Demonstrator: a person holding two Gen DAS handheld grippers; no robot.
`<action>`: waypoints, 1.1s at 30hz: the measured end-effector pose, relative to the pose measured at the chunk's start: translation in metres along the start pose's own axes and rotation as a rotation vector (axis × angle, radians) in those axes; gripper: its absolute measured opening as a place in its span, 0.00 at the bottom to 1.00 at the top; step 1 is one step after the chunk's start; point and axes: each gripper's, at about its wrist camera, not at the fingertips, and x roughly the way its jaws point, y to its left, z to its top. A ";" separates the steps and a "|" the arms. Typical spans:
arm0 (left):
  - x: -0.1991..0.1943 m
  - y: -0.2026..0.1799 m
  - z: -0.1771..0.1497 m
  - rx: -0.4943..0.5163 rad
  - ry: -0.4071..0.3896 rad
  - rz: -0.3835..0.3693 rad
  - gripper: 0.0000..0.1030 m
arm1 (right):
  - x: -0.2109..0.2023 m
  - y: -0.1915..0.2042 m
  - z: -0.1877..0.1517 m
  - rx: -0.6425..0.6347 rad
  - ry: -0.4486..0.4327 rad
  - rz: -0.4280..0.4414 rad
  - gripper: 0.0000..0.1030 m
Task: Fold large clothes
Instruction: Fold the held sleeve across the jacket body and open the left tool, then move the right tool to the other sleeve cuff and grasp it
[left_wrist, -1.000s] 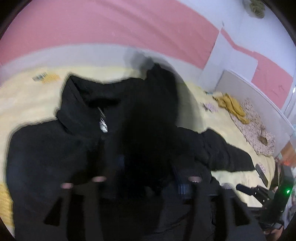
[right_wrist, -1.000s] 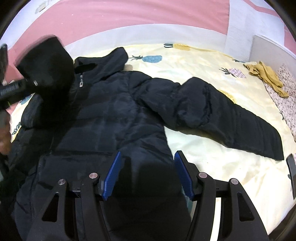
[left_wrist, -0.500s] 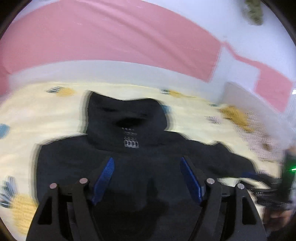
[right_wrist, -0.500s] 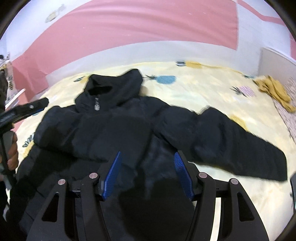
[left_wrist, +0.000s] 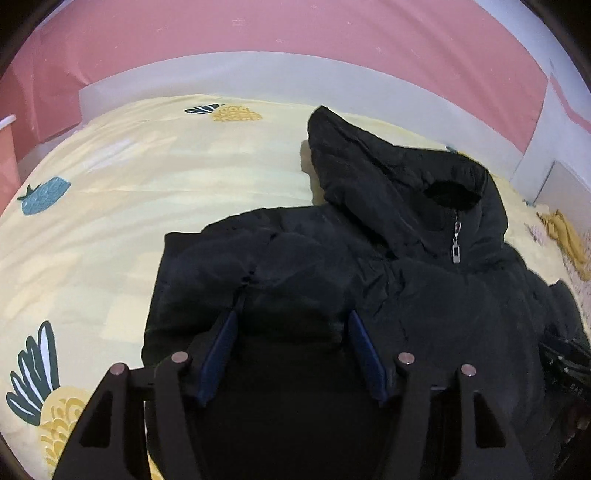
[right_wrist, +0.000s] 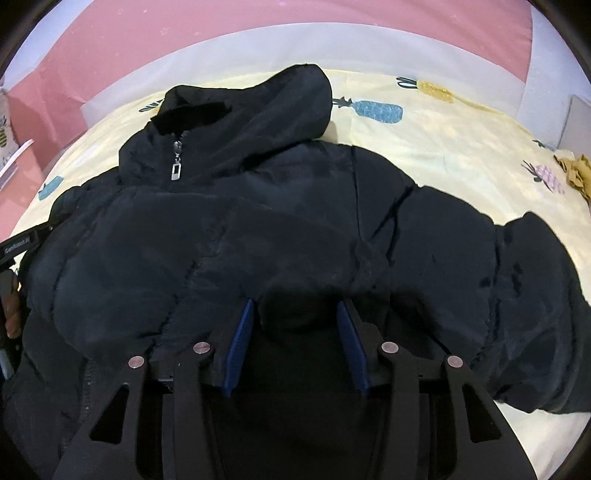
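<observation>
A black hooded puffer jacket (right_wrist: 280, 229) lies front-up on the yellow bed, zipped, with a silver zipper pull (right_wrist: 176, 170) at the collar. It also shows in the left wrist view (left_wrist: 388, 258), with its zipper pull (left_wrist: 456, 253). Its left sleeve lies folded over the body; the other sleeve (right_wrist: 535, 288) stretches right. My left gripper (left_wrist: 291, 325) is open, low over the jacket's left shoulder. My right gripper (right_wrist: 295, 317) is open, low over the jacket's right shoulder. Neither holds fabric.
The yellow bedsheet (left_wrist: 129, 206) with pineapple prints spreads around the jacket. A mustard-yellow garment (left_wrist: 565, 236) lies at the far right of the bed. A pink and white wall (left_wrist: 258, 40) stands behind. The left gripper's body (right_wrist: 22, 245) shows at the right wrist view's left edge.
My left gripper let go of the left sleeve it had carried over the jacket's body and opened. Both grippers moved up toward the jacket's shoulders.
</observation>
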 end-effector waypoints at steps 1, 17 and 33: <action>0.002 0.001 0.000 0.000 0.006 -0.002 0.63 | 0.001 0.000 -0.001 -0.004 0.000 -0.001 0.46; -0.035 0.001 -0.034 0.049 0.038 -0.011 0.59 | -0.021 -0.007 -0.027 0.002 0.028 -0.009 0.46; -0.145 -0.061 -0.078 0.085 -0.025 -0.136 0.59 | -0.155 -0.025 -0.078 0.064 -0.153 -0.074 0.46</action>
